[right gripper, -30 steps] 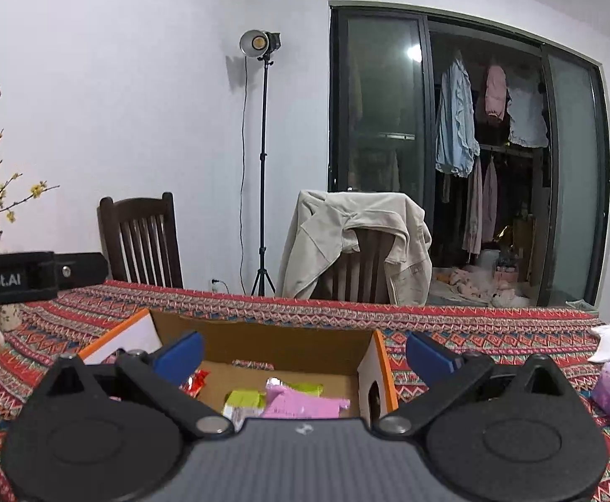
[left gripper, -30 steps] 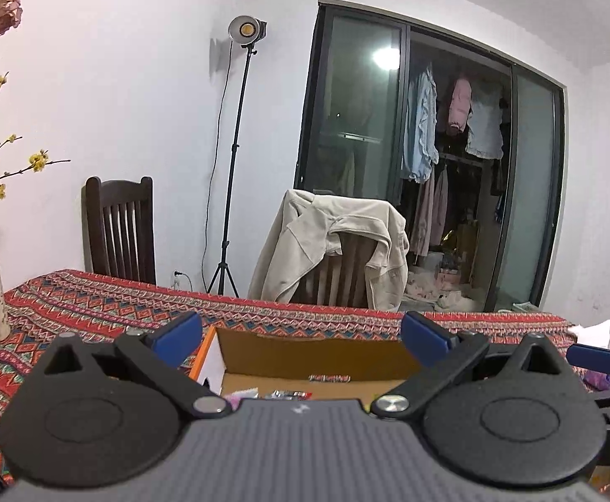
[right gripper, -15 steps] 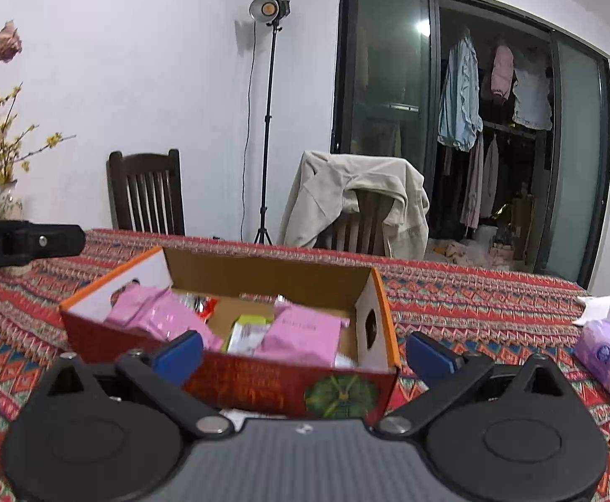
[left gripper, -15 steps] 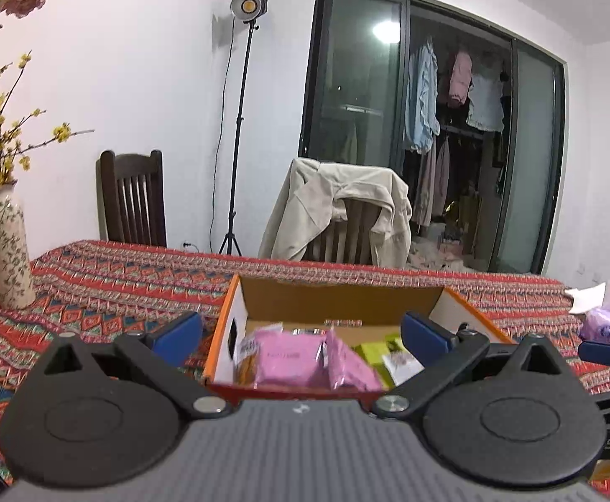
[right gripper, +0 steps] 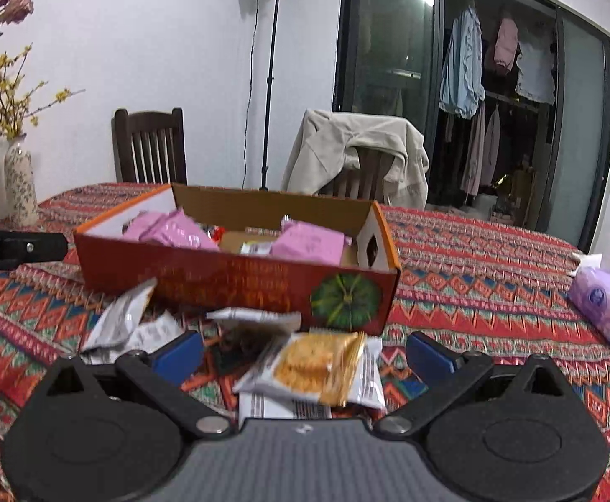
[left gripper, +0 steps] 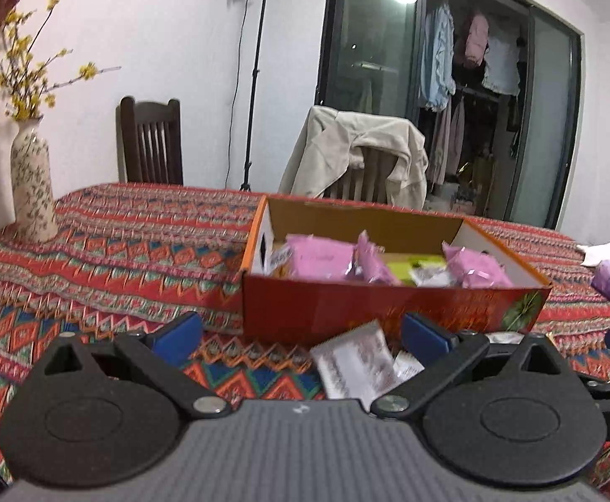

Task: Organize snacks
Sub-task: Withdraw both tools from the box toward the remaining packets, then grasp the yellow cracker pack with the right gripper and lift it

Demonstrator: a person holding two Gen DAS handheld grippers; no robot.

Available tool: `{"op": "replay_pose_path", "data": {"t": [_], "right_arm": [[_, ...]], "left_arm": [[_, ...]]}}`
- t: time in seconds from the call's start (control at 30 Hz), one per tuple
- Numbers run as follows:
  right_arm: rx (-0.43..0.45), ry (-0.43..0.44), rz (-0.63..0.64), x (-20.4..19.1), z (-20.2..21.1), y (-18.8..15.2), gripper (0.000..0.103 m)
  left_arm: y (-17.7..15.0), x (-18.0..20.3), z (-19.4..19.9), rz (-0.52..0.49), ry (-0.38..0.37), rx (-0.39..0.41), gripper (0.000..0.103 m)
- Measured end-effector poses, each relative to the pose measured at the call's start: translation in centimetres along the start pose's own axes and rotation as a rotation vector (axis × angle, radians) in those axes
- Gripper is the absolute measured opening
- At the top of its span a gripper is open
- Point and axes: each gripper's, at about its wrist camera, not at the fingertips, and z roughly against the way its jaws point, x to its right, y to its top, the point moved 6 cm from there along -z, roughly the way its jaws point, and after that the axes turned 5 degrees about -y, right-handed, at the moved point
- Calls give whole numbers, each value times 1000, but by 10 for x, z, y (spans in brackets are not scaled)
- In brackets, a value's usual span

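Both views have dropped to show loose foil snack packets [right gripper: 317, 366] at six o'clock of the red cardboard box [right gripper: 238, 276] — right gripper [right gripper: 305, 351] and left gripper [left gripper: 300, 336] spread wide, empty — picking appears next.

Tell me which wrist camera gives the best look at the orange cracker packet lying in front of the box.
The right wrist view: the cracker packet lies unobstructed between the open right gripper fingers, before the box. The left wrist view shows only silver wrappers there; the cracker packet is not visible.
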Motion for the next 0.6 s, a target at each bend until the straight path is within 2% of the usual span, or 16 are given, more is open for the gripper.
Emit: {"op": "replay_pose_path", "data": {"t": [0.27, 0.6], "right_arm": [[-59, -4, 7, 2, 0, -24, 103], [-87, -3, 26, 2, -10, -26, 103]], "left_arm": [[-23, -15, -6, 18, 12, -24, 103], [-27, -18, -10, 46, -9, -25, 103]]}}
